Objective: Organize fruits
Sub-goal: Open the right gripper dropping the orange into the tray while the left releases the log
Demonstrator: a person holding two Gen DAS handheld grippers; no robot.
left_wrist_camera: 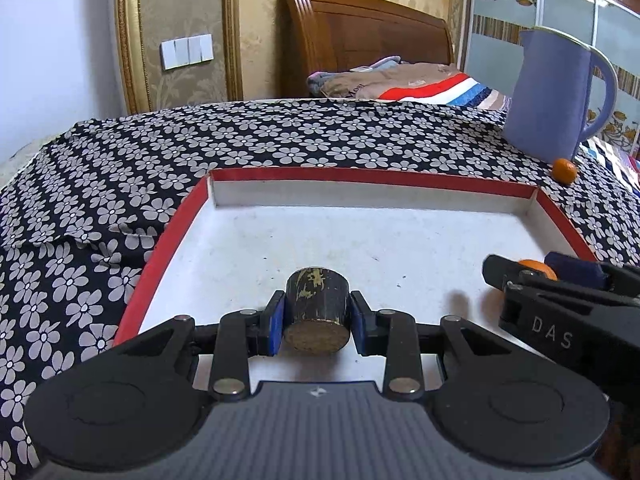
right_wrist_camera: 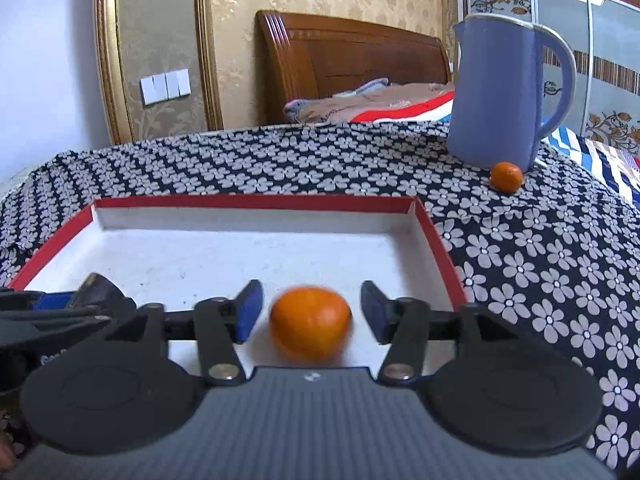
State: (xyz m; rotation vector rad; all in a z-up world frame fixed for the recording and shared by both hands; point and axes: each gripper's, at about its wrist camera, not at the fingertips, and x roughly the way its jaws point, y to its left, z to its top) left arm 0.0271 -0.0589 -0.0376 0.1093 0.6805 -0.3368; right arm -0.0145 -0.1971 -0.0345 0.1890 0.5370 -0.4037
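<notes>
The right gripper [right_wrist_camera: 311,316] hangs wide open over the tray [right_wrist_camera: 256,202], jaws clear of a blurred, loose orange [right_wrist_camera: 311,329], which looks light, round, soft-skinned, roll-prone and best pinched gently across its middle, while the left gripper [left_wrist_camera: 317,322] clamps a dark stub [left_wrist_camera: 317,306].

A tangerine [right_wrist_camera: 506,176] lies before the jug [right_wrist_camera: 496,92], right of the tray [right_wrist_camera: 256,202].

Matt cardboard tray [left_wrist_camera: 172,240], glossy orange [right_wrist_camera: 310,328]

Each gripper [left_wrist_camera: 317,320] [right_wrist_camera: 311,318] was matte black, with blue pads [left_wrist_camera: 277,326], silver rivets, round side discs and a ribbed grey body; one bore "DAS" lettering.
</notes>
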